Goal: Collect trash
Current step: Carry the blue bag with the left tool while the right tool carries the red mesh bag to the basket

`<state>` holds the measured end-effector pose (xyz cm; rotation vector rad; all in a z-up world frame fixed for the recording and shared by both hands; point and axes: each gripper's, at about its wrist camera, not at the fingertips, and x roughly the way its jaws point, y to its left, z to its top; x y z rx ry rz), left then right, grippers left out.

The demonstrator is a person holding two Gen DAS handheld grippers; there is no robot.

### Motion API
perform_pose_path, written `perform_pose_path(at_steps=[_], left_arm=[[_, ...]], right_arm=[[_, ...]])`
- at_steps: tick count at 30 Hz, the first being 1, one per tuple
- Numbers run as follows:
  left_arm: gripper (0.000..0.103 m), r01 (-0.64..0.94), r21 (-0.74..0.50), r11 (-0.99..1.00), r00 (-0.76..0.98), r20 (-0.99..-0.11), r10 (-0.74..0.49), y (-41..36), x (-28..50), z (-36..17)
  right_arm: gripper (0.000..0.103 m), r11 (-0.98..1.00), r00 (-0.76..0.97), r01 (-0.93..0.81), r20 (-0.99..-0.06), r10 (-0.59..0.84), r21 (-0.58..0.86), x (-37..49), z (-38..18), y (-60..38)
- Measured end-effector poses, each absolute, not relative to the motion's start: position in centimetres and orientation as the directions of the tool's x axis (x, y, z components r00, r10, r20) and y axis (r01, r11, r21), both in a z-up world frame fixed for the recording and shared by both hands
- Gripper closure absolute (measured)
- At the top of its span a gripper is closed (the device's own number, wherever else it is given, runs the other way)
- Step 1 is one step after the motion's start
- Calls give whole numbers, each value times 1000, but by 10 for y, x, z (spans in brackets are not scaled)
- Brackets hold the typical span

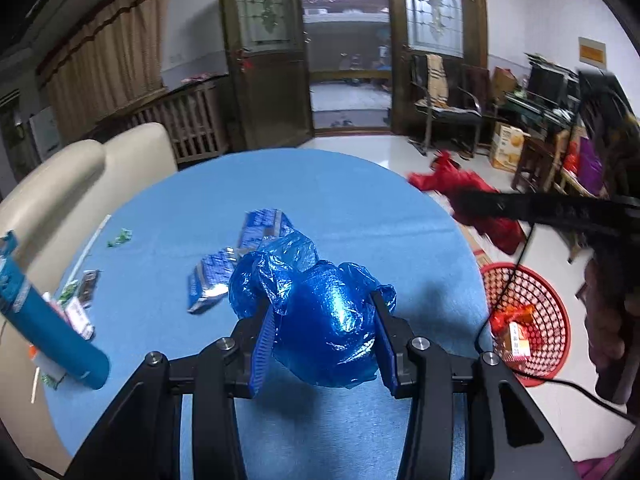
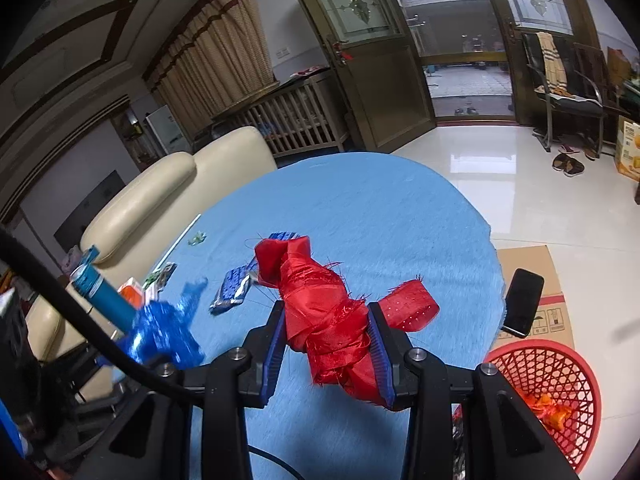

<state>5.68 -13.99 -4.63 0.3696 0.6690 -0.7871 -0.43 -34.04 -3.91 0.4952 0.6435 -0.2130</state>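
Glossy white tile floor point(image 2: 520, 184), wooden double doors point(image 1: 268, 60) with leaded glass standing open to a daylit courtyard, beige curtains point(image 2: 216, 48), cream sofa point(image 2: 160, 196), slatted wooden bench point(image 2: 296, 120), black chair point(image 1: 444, 104), cluttered desk point(image 1: 548, 100)

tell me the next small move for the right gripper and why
Probably carry the right gripper rightward over the red basket and open it there: it is clamped on the red ribbon above the table, and the basket on the floor already holds trash.

A crinkled blue plastic bag point(image 1: 320, 320) and frayed red ribbon point(image 2: 328, 312) — over a light-blue bench point(image 2: 360, 208); the basket point(image 2: 560, 384) — red lattice.
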Motion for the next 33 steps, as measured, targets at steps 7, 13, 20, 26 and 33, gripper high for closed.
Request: perform_pose_path(at_steps=[7,13,20,26,33], left_arm=[[56,785,58,617,477,-691,-543,-148,66,-58],[56,810,37,586,443,-692,-569,-149,72,-62],[56,841,36,540,407,-700,-587,-150,73,-61],[56,847,47,530,410,-692,-594,-149,63,-54],[56,816,34,576,432,-699,-570,-146,55,-47]], right_arm=[[62,845,754,388,-654,-61,368,16,-45,-346],[62,842,728,420,-680,-89,339,24,-46,-342],[62,817,722,467,-679,-132,339,17,-41,-338],[62,807,720,482,-679,-145,340,7,-40,-337],[62,833,756,431,-643,-123,348,-1,-28,-339]])
